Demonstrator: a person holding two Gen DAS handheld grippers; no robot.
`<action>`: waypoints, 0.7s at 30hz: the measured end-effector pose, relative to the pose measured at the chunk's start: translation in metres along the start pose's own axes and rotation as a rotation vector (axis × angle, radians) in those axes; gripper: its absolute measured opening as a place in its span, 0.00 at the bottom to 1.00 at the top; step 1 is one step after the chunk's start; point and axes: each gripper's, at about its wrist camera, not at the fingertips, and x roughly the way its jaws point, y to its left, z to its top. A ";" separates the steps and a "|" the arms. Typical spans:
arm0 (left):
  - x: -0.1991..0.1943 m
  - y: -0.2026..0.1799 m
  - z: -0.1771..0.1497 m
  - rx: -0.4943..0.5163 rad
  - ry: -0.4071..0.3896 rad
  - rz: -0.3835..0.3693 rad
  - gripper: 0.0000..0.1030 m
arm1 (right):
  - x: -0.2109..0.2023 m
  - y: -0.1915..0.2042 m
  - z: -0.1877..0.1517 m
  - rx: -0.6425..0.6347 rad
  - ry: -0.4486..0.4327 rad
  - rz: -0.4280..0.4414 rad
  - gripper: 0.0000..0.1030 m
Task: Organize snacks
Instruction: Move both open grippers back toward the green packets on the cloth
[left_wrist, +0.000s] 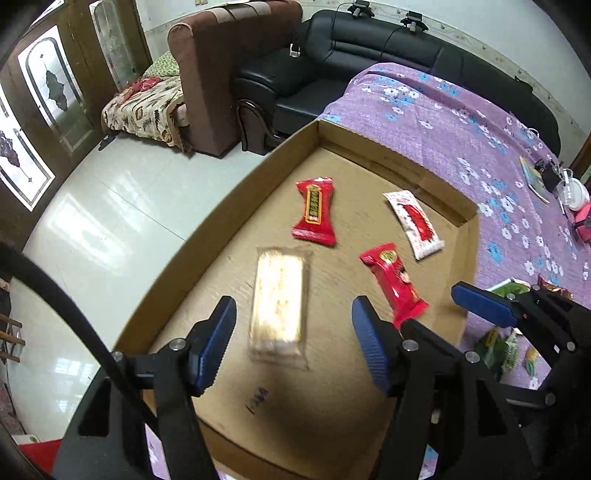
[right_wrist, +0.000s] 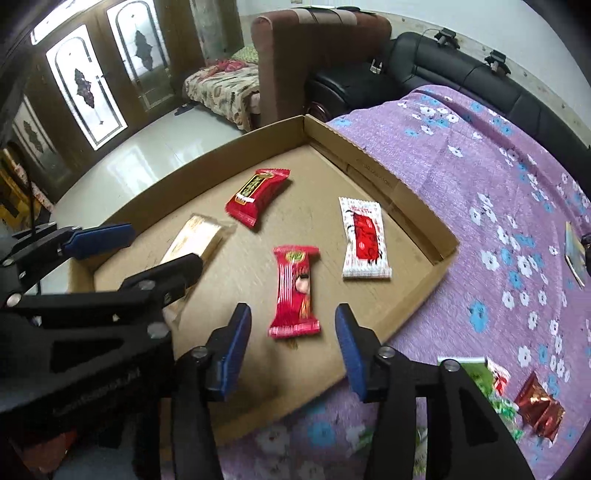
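A shallow cardboard tray (left_wrist: 229, 206) (right_wrist: 413, 295) lies on a purple flowered cloth. In it lie a clear-wrapped pale bar (left_wrist: 279, 302) (right_wrist: 195, 236), a red bow-shaped pack (left_wrist: 314, 212) (right_wrist: 258, 195), a long red pack (left_wrist: 395, 284) (right_wrist: 295, 291) and a white-and-red pack (left_wrist: 413, 223) (right_wrist: 364, 238). My left gripper (left_wrist: 293, 349) is open and empty, above the pale bar. My right gripper (right_wrist: 291, 350) is open and empty, above the long red pack's near end. Each gripper shows in the other's view, the right one (left_wrist: 491, 306) and the left one (right_wrist: 122, 254).
Loose snacks lie on the cloth to the right of the tray: green packs (left_wrist: 498, 347) (right_wrist: 476, 373) and a brown foil pack (right_wrist: 539, 406). A book and small items (left_wrist: 554, 181) sit at the cloth's far right. Sofas (left_wrist: 332, 66) stand behind; tiled floor (left_wrist: 92, 221) lies left.
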 end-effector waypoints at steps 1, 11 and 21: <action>-0.003 -0.003 -0.003 -0.002 -0.005 -0.004 0.65 | -0.005 -0.002 -0.004 0.004 -0.006 0.006 0.48; -0.044 -0.058 -0.042 0.053 -0.057 -0.090 0.72 | -0.063 -0.020 -0.062 0.030 -0.063 0.062 0.59; -0.052 -0.128 -0.086 0.142 -0.006 -0.182 0.73 | -0.096 -0.060 -0.138 0.100 -0.033 0.042 0.64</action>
